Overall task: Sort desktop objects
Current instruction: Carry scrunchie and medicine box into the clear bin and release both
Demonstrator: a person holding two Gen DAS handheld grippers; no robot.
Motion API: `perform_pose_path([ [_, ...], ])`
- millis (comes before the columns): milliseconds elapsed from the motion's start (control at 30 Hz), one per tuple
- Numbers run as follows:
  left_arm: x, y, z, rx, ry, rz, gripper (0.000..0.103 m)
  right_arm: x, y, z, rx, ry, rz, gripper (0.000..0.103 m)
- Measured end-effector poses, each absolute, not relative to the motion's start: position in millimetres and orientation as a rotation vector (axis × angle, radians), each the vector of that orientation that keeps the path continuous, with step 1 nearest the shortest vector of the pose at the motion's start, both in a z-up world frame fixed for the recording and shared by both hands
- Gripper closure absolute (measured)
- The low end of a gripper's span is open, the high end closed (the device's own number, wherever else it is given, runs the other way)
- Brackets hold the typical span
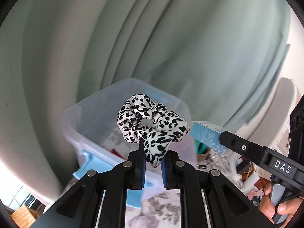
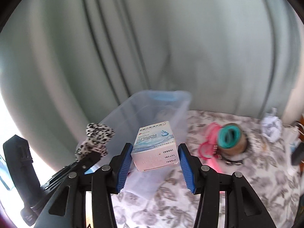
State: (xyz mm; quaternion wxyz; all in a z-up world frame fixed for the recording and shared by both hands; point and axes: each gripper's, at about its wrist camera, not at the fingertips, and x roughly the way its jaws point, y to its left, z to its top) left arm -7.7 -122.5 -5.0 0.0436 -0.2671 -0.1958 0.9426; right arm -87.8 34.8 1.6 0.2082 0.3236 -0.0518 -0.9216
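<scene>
Left wrist view: left gripper [image 1: 153, 161] is clamped on the lower fold of a leopard-print scrunchie [image 1: 152, 125], which stands up at frame centre in front of the clear plastic storage bin [image 1: 79, 125]; carried high, presumably to clear the rim before dropping in. At right, the right gripper [image 1: 218, 138] enters holding a pale blue carton. Right wrist view: right gripper [image 2: 154, 157] grips a white-and-blue eye-drop box [image 2: 154, 148] between its blue pads [image 2: 124, 163], centre frame, just before the same bin [image 2: 144, 102]. Both items likely bound for it. A teal-wrapped tape roll [image 2: 230, 137] and pink bands [image 2: 208, 142] lie unsorted on the floral cloth [image 2: 247, 171], right.
</scene>
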Motion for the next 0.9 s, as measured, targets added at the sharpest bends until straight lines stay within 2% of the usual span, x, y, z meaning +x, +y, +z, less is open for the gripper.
perform_pose_path([
  [233, -24, -128, -14, -0.868, -0.624, 2.886, 0.089, -107, -2, -18, 0.941, -0.049, -2.493, 0.051],
  [533, -45, -124, -16, -0.886, -0.602, 2.897, 0.088, -124, 0, -29, 0.974, -0.061, -2.492, 0.050],
  [733, -56, -121, -16, -0.889, -0.588, 2.900, 0.082, -126, 1, -30, 0.960, -0.057, -2.496, 0.048],
  [900, -73, -112, -18, -0.885, -0.570, 2.908, 0.073, -124, 8, -30, 0.980, -0.074, -2.522, 0.047],
])
